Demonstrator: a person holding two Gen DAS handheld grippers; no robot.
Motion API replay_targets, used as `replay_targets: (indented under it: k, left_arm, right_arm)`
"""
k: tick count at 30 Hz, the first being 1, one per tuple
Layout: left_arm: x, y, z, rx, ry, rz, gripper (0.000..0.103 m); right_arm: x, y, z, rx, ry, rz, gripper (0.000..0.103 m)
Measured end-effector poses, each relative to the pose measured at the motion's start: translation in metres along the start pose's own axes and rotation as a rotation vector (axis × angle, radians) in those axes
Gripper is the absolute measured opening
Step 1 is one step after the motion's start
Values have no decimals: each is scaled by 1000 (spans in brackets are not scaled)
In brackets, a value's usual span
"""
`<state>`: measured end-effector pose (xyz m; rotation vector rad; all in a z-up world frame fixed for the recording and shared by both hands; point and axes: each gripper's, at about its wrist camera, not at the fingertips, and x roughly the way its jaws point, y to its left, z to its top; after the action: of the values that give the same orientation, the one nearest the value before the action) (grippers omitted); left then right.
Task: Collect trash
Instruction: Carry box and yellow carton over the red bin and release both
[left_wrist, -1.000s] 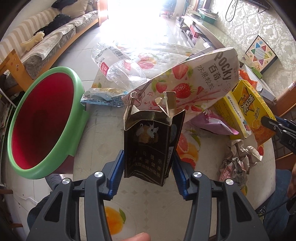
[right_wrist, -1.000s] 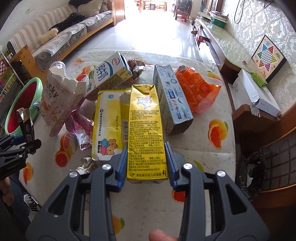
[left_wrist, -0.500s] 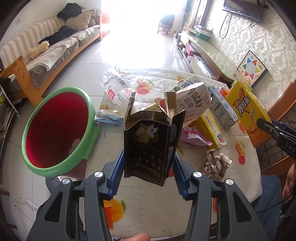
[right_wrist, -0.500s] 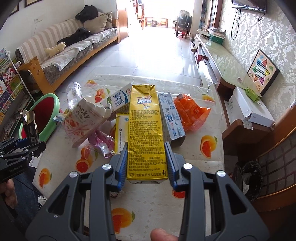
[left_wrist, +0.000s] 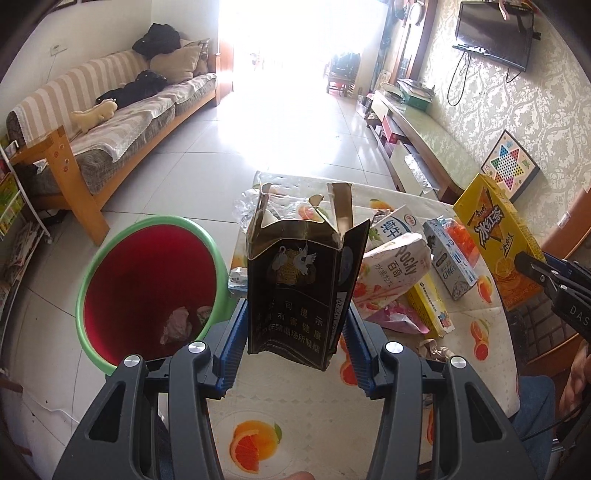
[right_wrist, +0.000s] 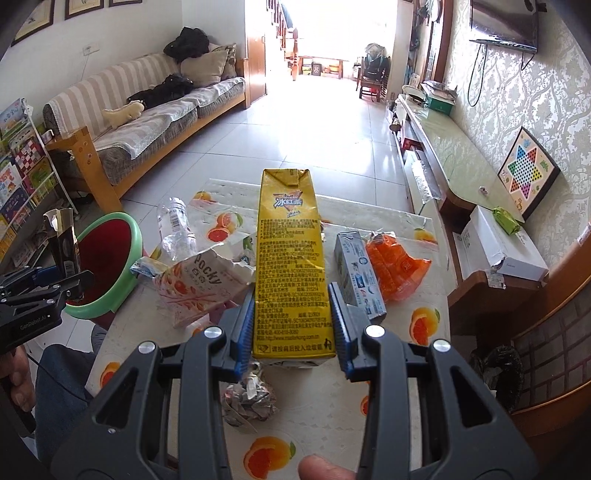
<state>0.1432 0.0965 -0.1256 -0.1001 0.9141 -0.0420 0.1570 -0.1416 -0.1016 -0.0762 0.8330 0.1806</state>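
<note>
My left gripper is shut on a torn black and gold carton, held upright above the table edge. Just left of it stands the green bin with a red inside, with some scraps at its bottom. My right gripper is shut on a yellow drink carton, lifted off the table; that carton also shows at the right of the left wrist view. The left gripper with its black carton appears at the left edge of the right wrist view, beside the bin.
On the fruit-print tablecloth lie a Pocky bag, a crushed clear bottle, a blue-white box, an orange wrapper and crumpled foil. A person's knee is at the table's left. A sofa stands beyond.
Both grippers have risen with their cartons, so the table and its litter look smaller and farther below. The yellow carton has come up off the table. Neither grip has changed.
</note>
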Motion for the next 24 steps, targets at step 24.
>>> replay_targets:
  k: [24]
  left_arm:
    - [13,162,16,-196,-13,166,48]
  right_arm:
    - [50,185,53,-180,9,240,36]
